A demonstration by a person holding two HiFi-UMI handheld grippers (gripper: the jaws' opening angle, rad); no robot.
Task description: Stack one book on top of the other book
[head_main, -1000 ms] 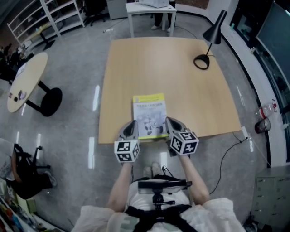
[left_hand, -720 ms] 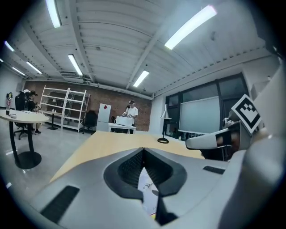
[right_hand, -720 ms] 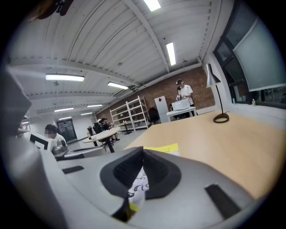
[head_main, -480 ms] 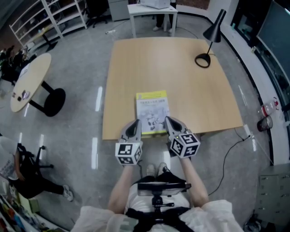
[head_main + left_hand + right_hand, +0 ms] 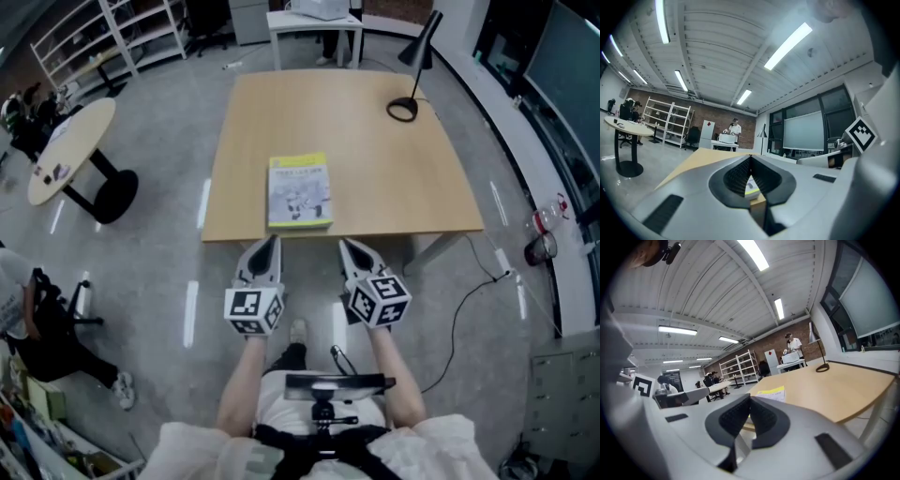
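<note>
Book (image 5: 299, 190) lies at bench (image 5: 375, 141) near edge, likely atop the other. Left gripper (image 5: 272, 242) and right gripper (image 5: 345, 246) jaws shut, empty, off bench; keep clear, don't nudge it.

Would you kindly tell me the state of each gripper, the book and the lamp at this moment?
left gripper: shut, empty, short of the table.
right gripper: shut, empty, short of the table.
book: closed, lying flat at the table's near edge.
desk lamp: upright at the table's far right corner.
</note>
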